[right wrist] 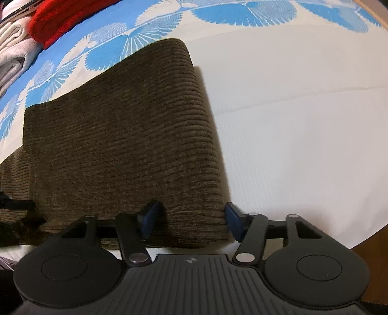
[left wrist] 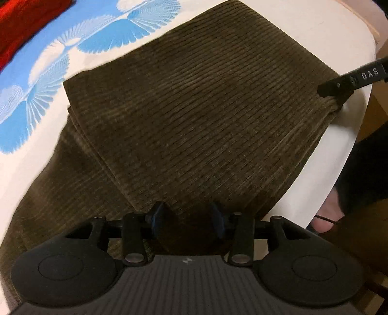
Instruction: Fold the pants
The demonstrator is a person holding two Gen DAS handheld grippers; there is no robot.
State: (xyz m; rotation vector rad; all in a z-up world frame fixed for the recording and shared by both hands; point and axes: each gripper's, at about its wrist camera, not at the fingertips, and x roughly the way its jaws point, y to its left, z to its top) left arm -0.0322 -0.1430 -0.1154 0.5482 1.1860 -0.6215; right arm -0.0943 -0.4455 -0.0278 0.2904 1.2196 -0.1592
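Dark olive corduroy pants (left wrist: 194, 116) lie folded over in layers on a white and blue bed cover. My left gripper (left wrist: 188, 215) stands at the near edge of the top layer, its blue pads apart with cloth between them. My right gripper (right wrist: 191, 218) stands at the near right corner of the pants (right wrist: 121, 145), its pads wide apart on either side of the folded edge. The right gripper also shows in the left wrist view (left wrist: 339, 89) at the pants' right corner. Whether either jaw is pressing the cloth is unclear.
The bed cover (right wrist: 291, 121) is white with blue fan prints at the far side. A red cloth (right wrist: 63, 17) and folded grey-white towels (right wrist: 14, 48) lie at the far left. The bed's edge and a wooden floor (left wrist: 373, 116) are at the right.
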